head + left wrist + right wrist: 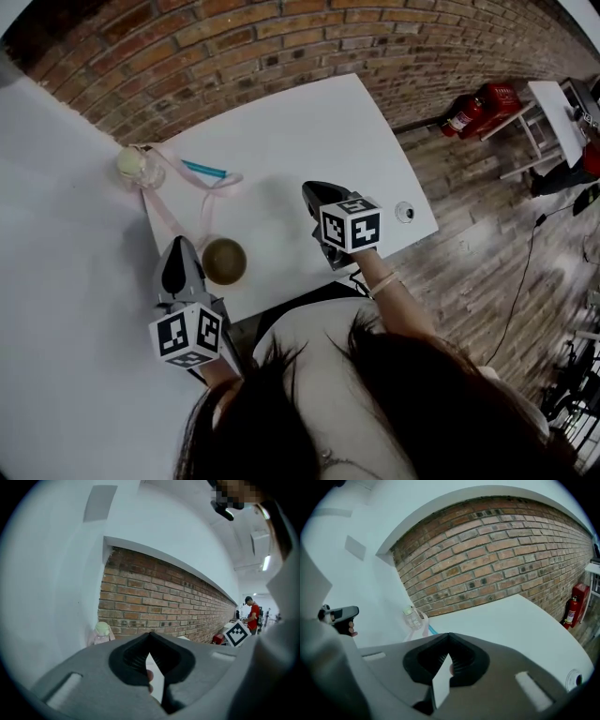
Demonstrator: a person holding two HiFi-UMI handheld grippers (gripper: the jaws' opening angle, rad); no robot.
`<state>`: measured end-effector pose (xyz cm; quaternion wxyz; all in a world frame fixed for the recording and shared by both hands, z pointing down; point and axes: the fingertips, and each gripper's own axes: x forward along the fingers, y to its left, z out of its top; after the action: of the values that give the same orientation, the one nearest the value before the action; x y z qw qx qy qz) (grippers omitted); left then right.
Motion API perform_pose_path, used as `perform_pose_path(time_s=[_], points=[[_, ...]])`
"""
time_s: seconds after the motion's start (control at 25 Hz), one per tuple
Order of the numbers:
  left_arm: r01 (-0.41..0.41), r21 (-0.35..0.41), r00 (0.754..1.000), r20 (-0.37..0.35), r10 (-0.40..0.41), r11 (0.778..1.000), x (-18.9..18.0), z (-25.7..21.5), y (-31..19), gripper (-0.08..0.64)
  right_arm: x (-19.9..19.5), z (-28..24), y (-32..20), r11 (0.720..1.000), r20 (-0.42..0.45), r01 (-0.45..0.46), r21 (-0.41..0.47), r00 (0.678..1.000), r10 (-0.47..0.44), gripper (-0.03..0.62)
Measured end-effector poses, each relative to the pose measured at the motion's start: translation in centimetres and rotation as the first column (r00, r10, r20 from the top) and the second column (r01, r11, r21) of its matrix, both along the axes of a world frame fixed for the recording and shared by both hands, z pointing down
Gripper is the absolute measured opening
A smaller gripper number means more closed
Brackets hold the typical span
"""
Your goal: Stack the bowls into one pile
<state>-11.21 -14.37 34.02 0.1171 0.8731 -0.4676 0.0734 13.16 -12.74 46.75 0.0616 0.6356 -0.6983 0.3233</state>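
Brown bowl (225,261) sits on the table (281,131) beside the left gripper (178,251); it and the right gripper (315,193) are closed, empty.

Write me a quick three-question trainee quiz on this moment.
1. True or false: the right gripper is gripping the brown bowl.
2. What stands at the far left corner of the white table? A) green-lidded bottle B) kettle C) mug
3. Fill in: the jaws of the left gripper are ____, with nothing between them.

Key: 1 false; 2 A; 3 shut.
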Motion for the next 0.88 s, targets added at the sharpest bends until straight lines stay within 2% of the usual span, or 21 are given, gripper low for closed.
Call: perform_pose_path(time_s=[0.36, 0.56, 0.88], points=[[-0.072, 0.011, 0.997, -0.003, 0.072, 0.997, 3.0, -0.5, -0.9, 0.000, 1.9, -2.8, 0.3, 0.994, -0.064, -0.028, 0.106, 0.997, 0.035, 0.002], [-0.113, 0.016, 0.994, 0.002, 0.113, 0.993, 4.5, -0.8, -1.3, 0.000, 2.5, -4.8, 0.5, 0.982, -0.110, -0.029, 0.184, 0.993, 0.050, 0.002], [-0.180, 0.027, 0.984, 0.015, 0.179, 0.983, 6.9, -1.2, -1.7, 0.000, 3.6, -7.1, 1.5, 0.964, -0.151, -0.058, 0.261, 0.984, 0.100, 0.002]])
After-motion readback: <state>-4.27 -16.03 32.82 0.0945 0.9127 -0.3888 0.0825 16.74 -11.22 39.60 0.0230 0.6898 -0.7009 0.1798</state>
